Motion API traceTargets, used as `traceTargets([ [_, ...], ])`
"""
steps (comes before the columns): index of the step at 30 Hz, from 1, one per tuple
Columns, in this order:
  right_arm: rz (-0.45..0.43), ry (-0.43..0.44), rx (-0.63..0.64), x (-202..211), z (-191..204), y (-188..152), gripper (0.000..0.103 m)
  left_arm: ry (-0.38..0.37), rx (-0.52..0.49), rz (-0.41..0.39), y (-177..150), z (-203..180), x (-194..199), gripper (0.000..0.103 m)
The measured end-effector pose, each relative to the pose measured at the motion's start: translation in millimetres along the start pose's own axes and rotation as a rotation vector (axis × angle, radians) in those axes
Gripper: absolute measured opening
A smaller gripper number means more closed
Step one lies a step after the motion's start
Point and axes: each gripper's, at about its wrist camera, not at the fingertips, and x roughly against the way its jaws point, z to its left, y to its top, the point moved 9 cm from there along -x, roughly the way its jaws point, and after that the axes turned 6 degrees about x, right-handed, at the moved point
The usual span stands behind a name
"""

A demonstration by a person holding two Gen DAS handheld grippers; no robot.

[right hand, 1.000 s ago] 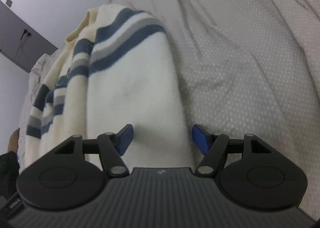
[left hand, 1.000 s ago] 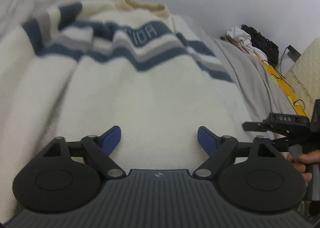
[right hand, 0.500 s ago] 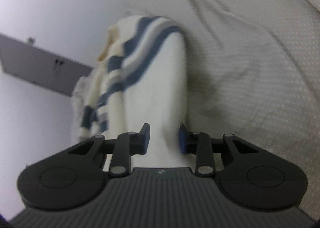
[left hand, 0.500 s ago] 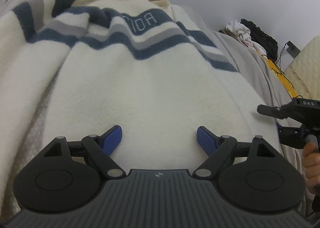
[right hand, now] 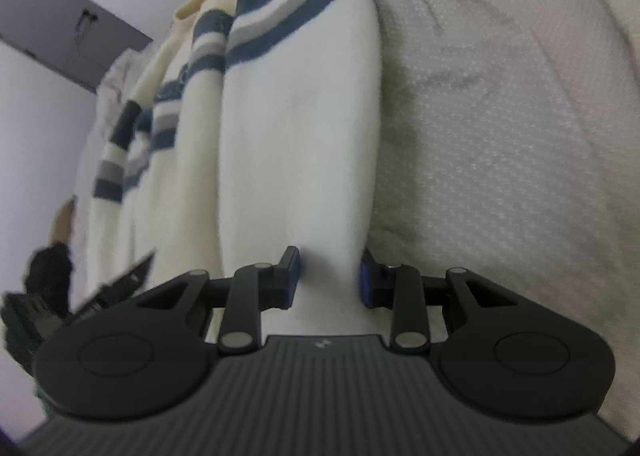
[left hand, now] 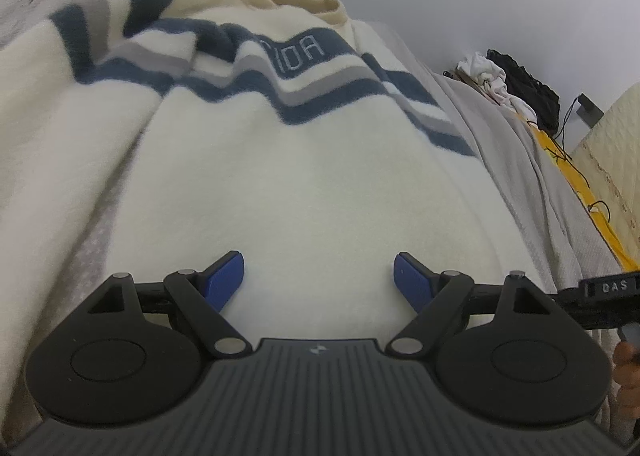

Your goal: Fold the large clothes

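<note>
A cream sweater (left hand: 312,176) with blue and grey chest stripes lies spread on a bed, collar at the far end. My left gripper (left hand: 319,280) hovers open over its lower body, nothing between the blue pads. In the right wrist view the same sweater (right hand: 296,136) stretches away, and my right gripper (right hand: 329,276) is shut on its near right edge, with a thick fold of cream fabric pinched between the pads. The right gripper (left hand: 600,296) also shows at the right edge of the left wrist view, held by a hand.
A pale dotted bedspread (right hand: 500,136) covers the bed to the right of the sweater. A heap of white and black clothes (left hand: 512,84) and a yellow cloth (left hand: 576,176) lie at the far right. A grey cabinet (right hand: 60,28) stands by the wall.
The right gripper's jaws closed on the sweater's edge, then it rose a little and turned. The left gripper stayed open and almost still.
</note>
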Motion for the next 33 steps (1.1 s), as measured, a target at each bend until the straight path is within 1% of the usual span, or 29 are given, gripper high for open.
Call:
traceTargets([
  [2, -0.016, -0.024, 0.047, 8, 2, 0, 0.034, 0.001, 0.014, -0.004, 0, 4, 4, 0.086],
  [5, -0.062, -0.068, 0.166, 28, 10, -3, 0.034, -0.008, 0.029, 0.009, 0, 6, 7, 0.083],
  [8, -0.103, -0.089, 0.288, 37, 28, -10, 0.034, -0.004, 0.047, 0.013, 0, 9, 8, 0.076],
  [10, -0.097, -0.093, 0.366, 34, 39, -13, 0.034, 0.005, 0.044, 0.013, 0, 11, 8, 0.071],
  [11, -0.086, -0.099, 0.408, 33, 43, -17, 0.035, 0.008, 0.045, 0.012, 0, 11, 9, 0.069],
  [13, -0.088, -0.139, 0.466, 30, 48, -17, 0.038, 0.013, 0.048, 0.011, 0, 13, 10, 0.063],
  [16, -0.136, -0.199, 0.532, 37, 48, -13, 0.046, 0.009, 0.058, 0.011, -1, 14, 12, 0.061],
  [17, -0.155, -0.214, 0.547, 39, 51, -12, 0.046, 0.008, 0.06, 0.012, -1, 15, 12, 0.06],
  [18, -0.167, -0.212, 0.56, 40, 54, -11, 0.047, 0.008, 0.061, 0.012, -1, 15, 12, 0.06],
  [19, -0.17, -0.194, 0.579, 39, 60, -13, 0.049, 0.009, 0.063, 0.015, -1, 14, 12, 0.06],
  [21, -0.143, -0.104, 0.662, 36, 77, -26, 0.046, 0.011, 0.061, 0.017, -1, 14, 11, 0.06],
  [22, -0.109, -0.077, 0.703, 32, 84, -34, 0.046, 0.011, 0.061, 0.017, -1, 15, 10, 0.06],
  [23, -0.063, -0.073, 0.759, 24, 90, -45, 0.046, 0.01, 0.062, 0.016, -1, 15, 10, 0.06],
  [25, -0.016, -0.109, 0.838, 12, 97, -57, 0.046, 0.008, 0.069, 0.014, -1, 15, 10, 0.06],
  [28, 0.049, -0.188, 0.881, -4, 92, -66, 0.046, 0.009, 0.069, 0.011, -1, 15, 10, 0.06],
  [29, 0.076, -0.209, 0.893, -10, 91, -70, 0.048, 0.009, 0.071, 0.011, -1, 15, 10, 0.06],
  [30, 0.096, -0.22, 0.903, -12, 88, -73, 0.057, 0.009, 0.074, 0.01, -1, 16, 10, 0.06],
  [31, 0.116, -0.233, 0.914, -17, 87, -76, 0.062, 0.009, 0.077, 0.009, -1, 16, 10, 0.06],
  [32, 0.135, -0.263, 0.948, -21, 85, -83, 0.064, 0.009, 0.079, 0.009, -1, 16, 10, 0.06],
  [33, 0.146, -0.298, 0.995, -25, 85, -88, 0.064, 0.009, 0.077, 0.009, -1, 16, 10, 0.06],
])
